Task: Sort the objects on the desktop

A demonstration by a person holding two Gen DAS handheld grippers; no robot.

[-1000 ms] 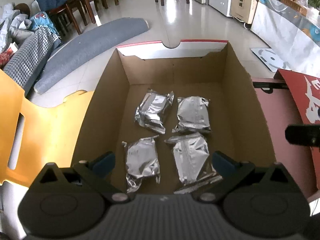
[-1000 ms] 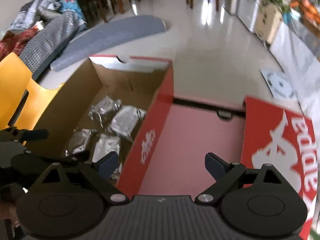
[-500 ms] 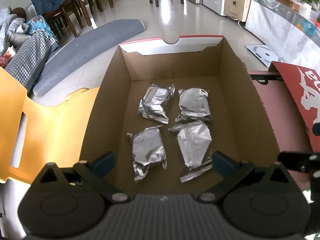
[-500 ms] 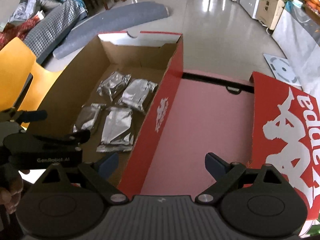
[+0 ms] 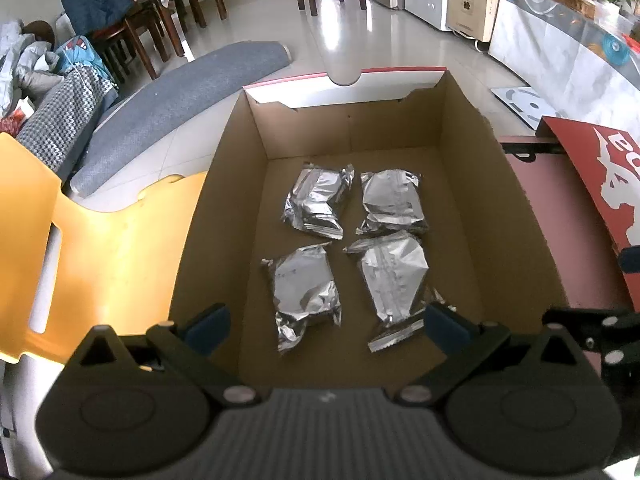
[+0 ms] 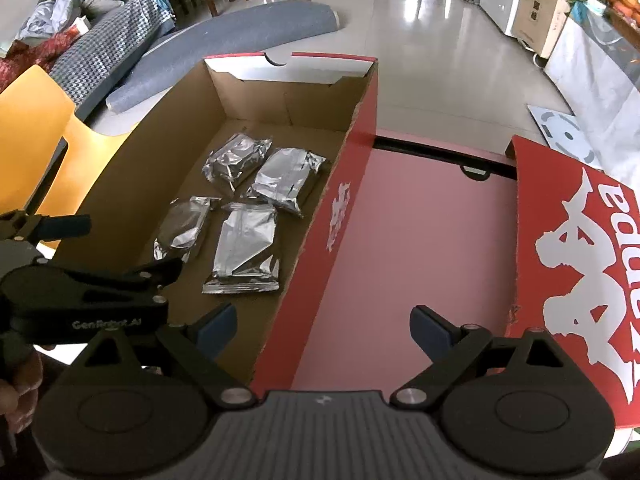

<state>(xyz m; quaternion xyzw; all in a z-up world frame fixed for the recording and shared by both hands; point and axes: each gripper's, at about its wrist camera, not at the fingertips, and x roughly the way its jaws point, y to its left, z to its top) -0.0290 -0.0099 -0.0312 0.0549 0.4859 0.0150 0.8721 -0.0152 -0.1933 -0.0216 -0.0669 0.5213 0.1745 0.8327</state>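
Note:
An open cardboard box (image 5: 224, 216) with red outer walls (image 6: 340, 216) holds several silver foil packets in two rows: far left (image 5: 318, 204), far right (image 5: 392, 202), near left (image 5: 304, 288), near right (image 5: 394, 276). They also show in the right wrist view (image 6: 246, 246). My left gripper (image 5: 326, 326) is open and empty, above the box's near edge. My right gripper (image 6: 324, 326) is open and empty, over the box's right wall and the pink table (image 6: 420, 240). The left gripper's body shows at the left of the right wrist view (image 6: 92, 284).
The red box lid (image 6: 580, 260) with a white logo stands at the right on the pink table. A yellow chair (image 5: 80, 240) is left of the box. A grey rolled mat (image 5: 176, 108) lies on the tiled floor beyond. Chairs and a cabinet stand farther off.
Both grippers have drawn back and risen a little, so more of the box and packets shows. The packets have not moved. Both grippers stay open.

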